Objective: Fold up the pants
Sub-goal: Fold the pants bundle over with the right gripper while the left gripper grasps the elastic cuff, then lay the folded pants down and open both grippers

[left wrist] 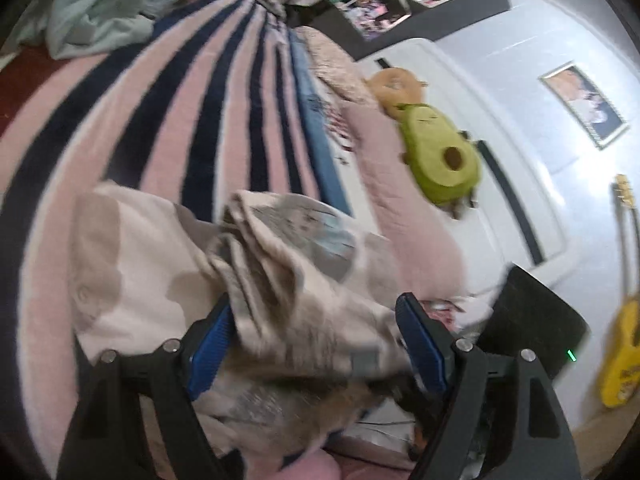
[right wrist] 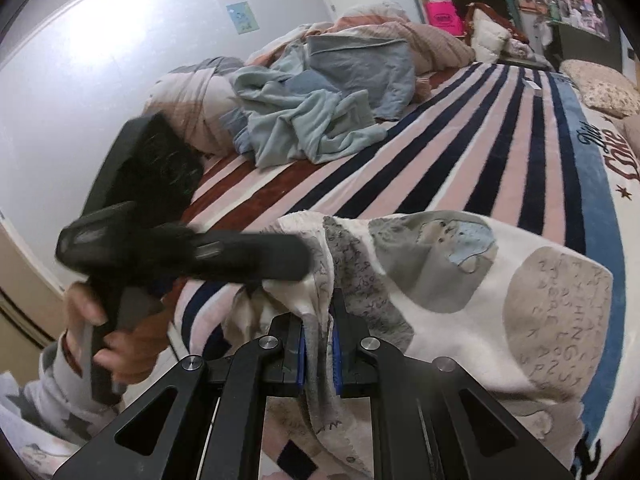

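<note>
The pants (left wrist: 300,280) are cream with grey and beige patches and lie bunched on a pink and navy striped blanket (left wrist: 180,120). My left gripper (left wrist: 314,308) is open, its blue pads wide apart, and a thick fold of the pants fills the gap between them. In the right wrist view the pants (right wrist: 440,280) spread to the right over the blanket (right wrist: 460,152). My right gripper (right wrist: 318,320) is shut on a grey edge of them. The left gripper (right wrist: 304,258) comes in from the left, blurred, with its tips at the pants' upper edge, and a hand (right wrist: 120,344) holds its handle.
A heap of light blue clothes (right wrist: 312,120) and a rumpled quilt (right wrist: 380,28) lie at the bed's far end. A green avocado plush (left wrist: 440,160) rests on a pink pillow by the white wall. A yellow guitar (left wrist: 624,340) leans at the right. A patterned pillow (right wrist: 600,84) sits at the far right.
</note>
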A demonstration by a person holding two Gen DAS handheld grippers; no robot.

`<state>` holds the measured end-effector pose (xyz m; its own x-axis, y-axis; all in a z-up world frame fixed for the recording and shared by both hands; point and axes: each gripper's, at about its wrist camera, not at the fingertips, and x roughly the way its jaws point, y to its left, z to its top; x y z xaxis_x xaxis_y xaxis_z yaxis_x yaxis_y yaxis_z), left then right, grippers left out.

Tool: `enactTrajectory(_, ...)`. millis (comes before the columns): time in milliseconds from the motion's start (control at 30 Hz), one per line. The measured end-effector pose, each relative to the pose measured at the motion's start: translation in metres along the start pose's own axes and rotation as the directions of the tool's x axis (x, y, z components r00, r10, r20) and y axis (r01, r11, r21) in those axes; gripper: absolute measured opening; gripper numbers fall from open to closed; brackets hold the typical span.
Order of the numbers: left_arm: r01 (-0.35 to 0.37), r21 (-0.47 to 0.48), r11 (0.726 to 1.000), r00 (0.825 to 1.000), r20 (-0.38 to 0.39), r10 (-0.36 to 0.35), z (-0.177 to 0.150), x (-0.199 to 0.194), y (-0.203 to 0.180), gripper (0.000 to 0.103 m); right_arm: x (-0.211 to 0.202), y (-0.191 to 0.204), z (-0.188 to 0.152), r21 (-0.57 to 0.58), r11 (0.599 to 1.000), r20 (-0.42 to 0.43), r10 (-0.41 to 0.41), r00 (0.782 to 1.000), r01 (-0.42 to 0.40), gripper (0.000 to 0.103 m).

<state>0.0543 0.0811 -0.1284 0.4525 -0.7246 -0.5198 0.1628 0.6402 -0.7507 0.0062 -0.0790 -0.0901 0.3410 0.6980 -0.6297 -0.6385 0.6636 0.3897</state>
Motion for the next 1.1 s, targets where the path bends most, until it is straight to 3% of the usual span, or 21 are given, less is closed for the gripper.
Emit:
enactTrajectory(33, -0.026, 0.007, 1.000, 1.000, -0.004, 0.026, 0.001, 0.003, -0.002, 0.069, 0.002, 0.003, -0.002, -0.016, 1.000, -0.010, 0.000, 1.000, 0.000, 0.004)
enactTrajectory(100, -0.082, 0.030, 0.996, 0.996, -0.016, 0.083, 0.001, 0.009, -0.004, 0.042, 0.003, 0.006, -0.002, -0.035, 0.999, -0.017, -0.010, 1.000, 0.009, 0.004)
enactTrajectory(200, -0.111, 0.054, 0.992, 0.993, -0.023, 0.112, 0.000, 0.014, -0.006, 0.028, 0.004, 0.006, -0.002, -0.036, 0.999, -0.022, -0.006, 1.000, 0.006, 0.004)
enactTrajectory(367, -0.210, 0.133, 0.969, 0.978, 0.051, 0.205, -0.001, 0.005, -0.019, 0.020, 0.009, 0.008, -0.002, -0.053, 0.999, -0.046, 0.004, 0.999, -0.006, 0.008)
enactTrajectory(500, -0.303, 0.202, 0.931, 0.950, 0.148, 0.276, -0.004, -0.023, -0.031, 0.020, 0.011, 0.021, 0.009, -0.098, 0.994, -0.046, 0.037, 0.998, -0.041, 0.011)
enactTrajectory(567, -0.359, 0.228, 0.905, 0.928, 0.191, 0.320, -0.008, -0.037, -0.034, 0.020, 0.013, 0.027, 0.013, -0.119, 0.992, -0.061, 0.039, 0.997, -0.046, 0.029)
enactTrajectory(633, -0.390, 0.242, 0.888, 0.914, 0.216, 0.343, -0.014, -0.051, -0.033, 0.020, 0.019, 0.031, 0.014, -0.143, 0.989, -0.094, 0.035, 0.995, -0.048, 0.033)
enactTrajectory(767, -0.443, 0.250, 0.861, 0.895, 0.185, 0.406, -0.029, -0.048, -0.017, 0.020, 0.035, 0.032, 0.006, -0.160, 0.985, -0.167, 0.033, 0.985, -0.060, 0.036)
enactTrajectory(833, -0.449, 0.219, 0.866, 0.893, 0.142, 0.427, -0.034, -0.041, 0.001, 0.023, 0.044, 0.030, -0.001, -0.173, 0.984, -0.209, 0.003, 0.978, -0.040, 0.038)
enactTrajectory(933, -0.438, 0.197, 0.877, 0.899, 0.107, 0.425, -0.038, -0.036, 0.011, 0.031, 0.046, 0.023, -0.010, -0.169, 0.985, -0.242, -0.015, 0.970, -0.027, 0.040)
enactTrajectory(967, -0.440, 0.203, 0.875, 0.898, 0.112, 0.425, -0.037, -0.039, 0.011, 0.040, 0.040, 0.019, -0.011, -0.159, 0.987, -0.235, -0.010, 0.972, -0.029, 0.040)
enactTrajectory(1000, -0.456, 0.214, 0.864, 0.890, 0.135, 0.436, -0.035, -0.046, 0.008, 0.049, 0.033, 0.017, -0.010, -0.149, 0.988, -0.223, -0.007, 0.975, -0.027, 0.041)
enactTrajectory(1100, -0.473, 0.231, 0.850, 0.878, 0.200, 0.435, -0.026, -0.065, 0.000, 0.059, 0.002, 0.000, -0.006, -0.106, 0.994, -0.154, -0.016, 0.988, 0.000, 0.053)
